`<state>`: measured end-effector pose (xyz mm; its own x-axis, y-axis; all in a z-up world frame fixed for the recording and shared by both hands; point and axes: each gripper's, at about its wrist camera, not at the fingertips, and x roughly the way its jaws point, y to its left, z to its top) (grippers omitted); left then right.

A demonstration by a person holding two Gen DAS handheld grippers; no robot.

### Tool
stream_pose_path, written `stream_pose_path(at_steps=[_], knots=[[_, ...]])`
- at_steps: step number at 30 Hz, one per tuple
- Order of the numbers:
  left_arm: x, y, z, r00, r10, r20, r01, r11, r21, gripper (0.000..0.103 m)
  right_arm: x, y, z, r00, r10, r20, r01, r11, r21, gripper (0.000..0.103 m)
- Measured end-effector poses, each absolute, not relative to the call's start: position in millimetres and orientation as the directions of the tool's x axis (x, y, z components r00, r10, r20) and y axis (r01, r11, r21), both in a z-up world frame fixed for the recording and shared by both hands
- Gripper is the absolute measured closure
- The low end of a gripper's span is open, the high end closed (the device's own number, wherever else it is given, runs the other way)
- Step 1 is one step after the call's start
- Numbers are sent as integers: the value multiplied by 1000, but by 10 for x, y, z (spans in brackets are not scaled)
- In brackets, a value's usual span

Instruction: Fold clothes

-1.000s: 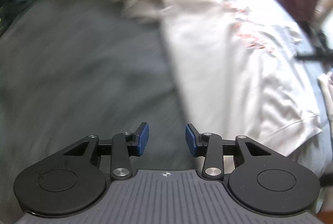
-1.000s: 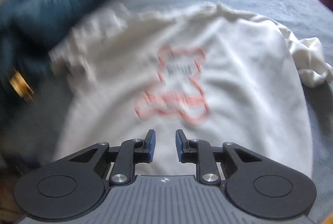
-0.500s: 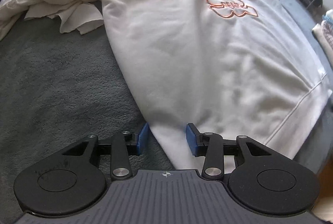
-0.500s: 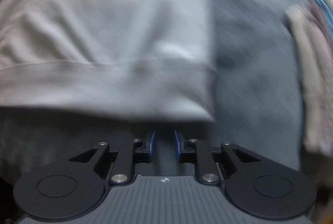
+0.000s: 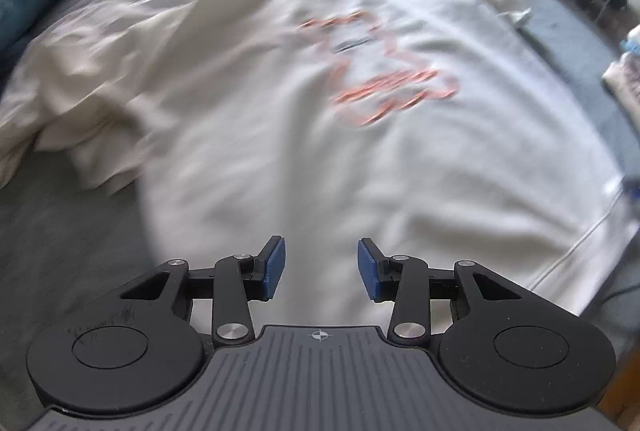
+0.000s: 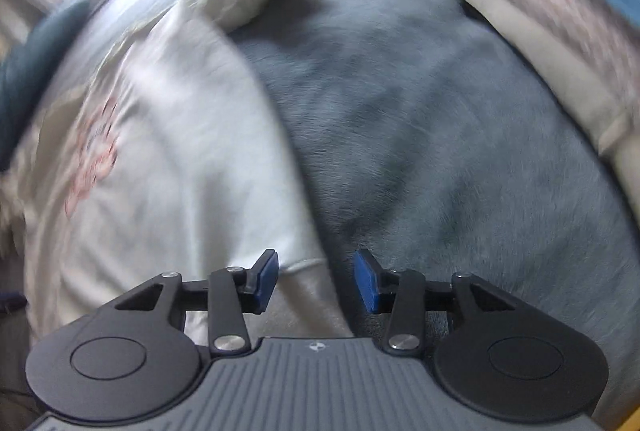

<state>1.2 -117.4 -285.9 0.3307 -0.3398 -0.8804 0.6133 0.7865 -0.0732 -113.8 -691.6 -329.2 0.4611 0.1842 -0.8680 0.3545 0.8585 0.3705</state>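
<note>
Though blurred, cream sweatshirt [image 5: 304, 135] seemingly soft, orange outline print; grey fleecy blanket [image 6: 420, 135]

Cream sweatshirt [image 5: 280, 135] (orange print), grey blanket [image 6: 420, 151]

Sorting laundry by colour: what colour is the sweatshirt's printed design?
Orange-red outline on the cream sweatshirt; left wrist view.

Same build on both: left gripper [image 5: 319, 269] and right gripper [image 6: 315, 281] with matte black linkage arms, blue rubber pads [image 5: 274, 268], silver screws [image 5: 231, 331], round black discs, ribbed grey body, tiny crosshair mark.
</note>
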Motion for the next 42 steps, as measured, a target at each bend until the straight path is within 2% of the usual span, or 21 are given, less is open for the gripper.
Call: stream_pose_path(at_steps=[2, 3, 4, 6, 8, 11, 15, 20, 23, 24, 26, 28, 30, 32, 34, 37, 38, 40, 42], knots=[[67, -1538, -2852, 319, -360, -877, 612, 784, -99, 63, -1219, -7009, -3433, 458, 269, -847, 362, 815, 454, 58], [82, -1718, -2836, 311, -374, -874, 610, 783, -118, 63, -1253, -6998, -3447, 452, 291, -844, 334, 821, 462, 65], [98, -1908, -2822, 295, -392, -871, 608, 780, -145, 63, -1270, -6969, -3443, 445, 297, -845, 295, 842, 451, 80], [95, -2247, -2787, 237, -444, -864, 606, 763, -226, 63, -1294, -6935, -3383, 439, 285, -852, 236, 878, 416, 98], [60, -2571, -2754, 128, -509, -851, 612, 716, -336, 63, -1302, -6926, -3255, 460, 309, -832, 185, 883, 431, 98], [-10, -3001, -2724, -47, -568, -821, 613, 633, -473, 63, -1269, -6741, -2972, 488, 366, -792, -15, 911, 411, 98], [-40, -3306, -2715, -170, -608, -776, 584, 572, -576, 59, -1173, -6444, -2783, 488, 476, -732, -269, 880, 393, 98], [-78, -3466, -2952, -172, -484, -858, 625, 620, -475, 58, -1039, -6184, -2863, 445, 572, -689, -452, 807, 379, 98], [-102, -3468, -3118, -156, -415, -896, 633, 654, -414, 60, -1041, -6155, -2905, 420, 598, -682, -496, 781, 380, 98], [-106, -3451, -3168, -152, -407, -901, 628, 664, -406, 62, -1044, -6152, -2917, 412, 604, -683, -507, 774, 379, 98], [-112, -3406, -3239, -144, -405, -903, 609, 683, -404, 74, -1048, -6152, -2931, 388, 617, -685, -516, 761, 393, 98], [-122, -3354, -3283, -132, -407, -904, 583, 705, -403, 92, -1036, -6212, -2944, 362, 632, -685, -509, 750, 423, 95], [-111, -3274, -3304, -112, -409, -906, 542, 739, -401, 98, -1009, -6324, -2955, 336, 649, -682, -485, 740, 465, 94], [-63, -3143, -3258, -86, -434, -897, 491, 765, -417, 100, -931, -6577, -2953, 336, 655, -677, -428, 746, 510, 87], [-11, -2996, -3201, -58, -466, -883, 438, 783, -442, 101, -803, -6877, -2965, 361, 642, -677, -341, 766, 545, 75], [33, -2782, -3097, -21, -514, -858, 371, 793, -484, 101, -492, -7361, -3053, 438, 600, -670, -146, 783, 605, 69], [29, -2735, -3065, -8, -518, -855, 362, 796, -485, 101, -351, -7499, -3084, 473, 592, -653, -84, 768, 636, 68], [16, -2634, -3014, 14, -529, -849, 336, 802, -494, 101, -32, -7711, -3146, 544, 569, -617, 19, 726, 687, 57], [4, -2547, -2985, 31, -538, -842, 309, 807, -504, 101, 301, -7777, -3208, 591, 546, -594, 51, 710, 703, 50]])
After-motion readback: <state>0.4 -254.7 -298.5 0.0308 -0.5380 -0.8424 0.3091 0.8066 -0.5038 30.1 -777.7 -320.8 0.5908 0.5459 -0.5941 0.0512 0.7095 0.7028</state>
